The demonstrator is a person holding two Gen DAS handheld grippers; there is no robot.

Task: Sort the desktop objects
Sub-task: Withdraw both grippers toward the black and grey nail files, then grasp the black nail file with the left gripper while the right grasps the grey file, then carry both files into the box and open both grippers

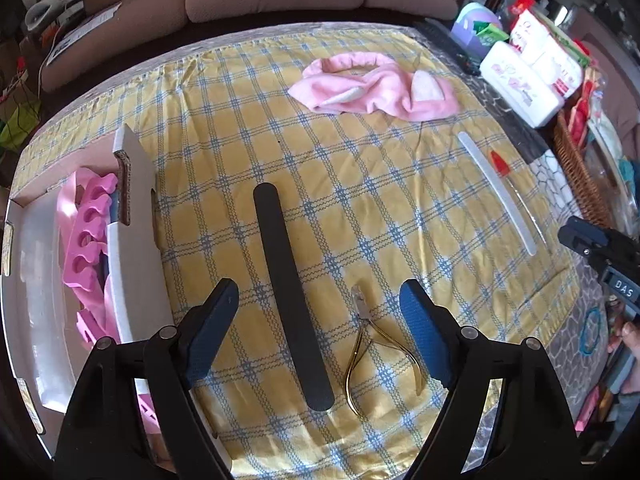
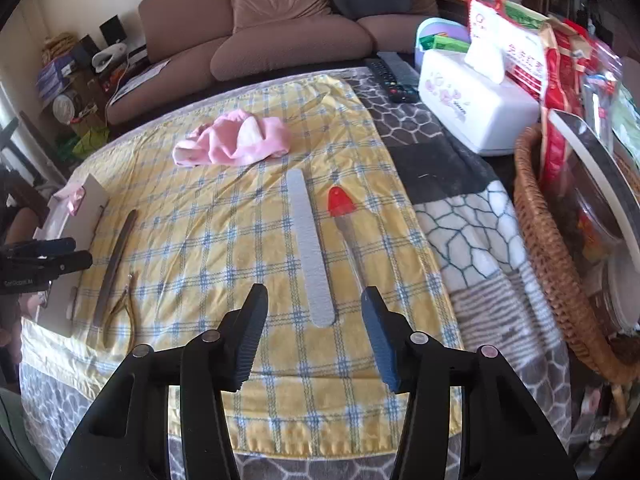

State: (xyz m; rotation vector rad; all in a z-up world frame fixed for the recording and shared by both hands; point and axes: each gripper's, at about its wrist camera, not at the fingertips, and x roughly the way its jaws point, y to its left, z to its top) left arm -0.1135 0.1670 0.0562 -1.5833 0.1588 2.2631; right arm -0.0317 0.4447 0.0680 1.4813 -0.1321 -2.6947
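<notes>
Spread and empty, the left gripper [image 1: 318, 316] hangs over the black nail file [image 1: 286, 292], cuticle nippers [image 1: 370, 354] just right. Farther right, the right gripper [image 2: 314, 328], jaws apart and holding nothing, hovers above the grey file's [image 2: 310, 246] near end.

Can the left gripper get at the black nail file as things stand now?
Probably yes. The black nail file lies flat on the checked cloth between the open fingers of the left gripper. Only the gold nippers lie close beside it.
</notes>
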